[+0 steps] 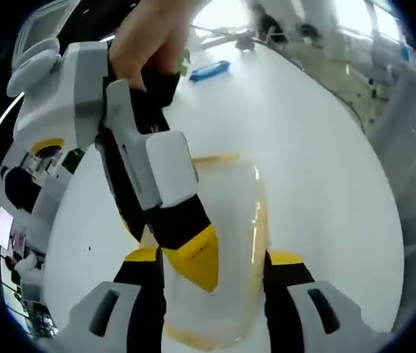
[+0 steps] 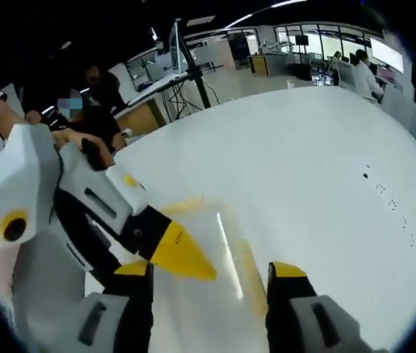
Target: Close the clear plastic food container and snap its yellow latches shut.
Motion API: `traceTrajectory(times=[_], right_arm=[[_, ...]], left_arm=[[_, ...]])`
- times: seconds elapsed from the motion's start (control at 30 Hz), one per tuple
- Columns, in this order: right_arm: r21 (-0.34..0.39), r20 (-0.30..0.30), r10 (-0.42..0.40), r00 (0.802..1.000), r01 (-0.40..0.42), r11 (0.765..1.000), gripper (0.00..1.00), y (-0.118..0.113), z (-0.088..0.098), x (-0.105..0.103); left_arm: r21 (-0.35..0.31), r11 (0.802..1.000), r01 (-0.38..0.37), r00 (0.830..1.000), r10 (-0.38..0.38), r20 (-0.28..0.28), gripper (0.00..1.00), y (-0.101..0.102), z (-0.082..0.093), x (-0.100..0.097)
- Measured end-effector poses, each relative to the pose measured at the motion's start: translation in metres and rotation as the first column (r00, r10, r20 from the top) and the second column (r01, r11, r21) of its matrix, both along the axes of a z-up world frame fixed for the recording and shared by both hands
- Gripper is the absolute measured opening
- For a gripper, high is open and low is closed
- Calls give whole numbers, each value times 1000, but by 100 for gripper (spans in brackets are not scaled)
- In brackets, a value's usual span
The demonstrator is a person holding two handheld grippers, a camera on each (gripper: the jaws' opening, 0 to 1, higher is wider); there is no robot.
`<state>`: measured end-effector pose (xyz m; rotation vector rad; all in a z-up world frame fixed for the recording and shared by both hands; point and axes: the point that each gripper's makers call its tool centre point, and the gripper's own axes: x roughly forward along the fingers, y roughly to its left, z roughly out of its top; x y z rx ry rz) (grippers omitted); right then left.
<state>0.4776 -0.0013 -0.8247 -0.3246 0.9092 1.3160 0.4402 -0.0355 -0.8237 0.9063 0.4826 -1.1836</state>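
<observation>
Left gripper view: clear container (image 1: pixel 226 243) with yellow trim lies on the white worktop (image 1: pixel 325 169), lid down, between the left gripper (image 1: pixel 215 283)'s spread jaws at 6 o'clock. Right gripper (image 1: pixel 193 261) reaches in from 10 o'clock, its yellow tip on the lid; a hand (image 1: pixel 145 37) holds it. Blue object (image 1: pixel 209 70) at 12 o'clock, well apart.

Right gripper view: right gripper (image 2: pixel 212 283) jaws apart at 6 o'clock, container (image 2: pixel 215 243) faint between them. Left gripper (image 2: pixel 182 254) enters from 9 o'clock, yellow tip at the container's near side. People (image 2: pixel 362 73) stand at 1 o'clock.
</observation>
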Motion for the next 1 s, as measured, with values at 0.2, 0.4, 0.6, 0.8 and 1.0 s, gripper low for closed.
traceTrajectory(times=[0.2, 0.4, 0.6, 0.8, 1.0], right_arm=[[-8, 39, -55, 998, 56, 998, 62, 1, 2, 2], [-29, 77, -101, 992, 103, 994, 61, -8, 6, 9], [-10, 78, -150, 986, 151, 988, 61, -19, 17, 9], [-7, 92, -180, 979, 182, 983, 61, -31, 20, 1], [12, 83, -234, 969, 234, 972, 60, -39, 18, -7]], left_arm=[[-77, 996, -41, 996, 34, -88, 52, -4, 5, -1], [-83, 995, -46, 993, 36, -108, 52, -3, 8, -1], [-122, 989, -83, 988, 66, -137, 50, 1, 14, -4], [-189, 973, -131, 977, 94, -190, 53, 3, 27, -8], [-205, 962, -182, 965, 135, -226, 56, 12, 30, -8]])
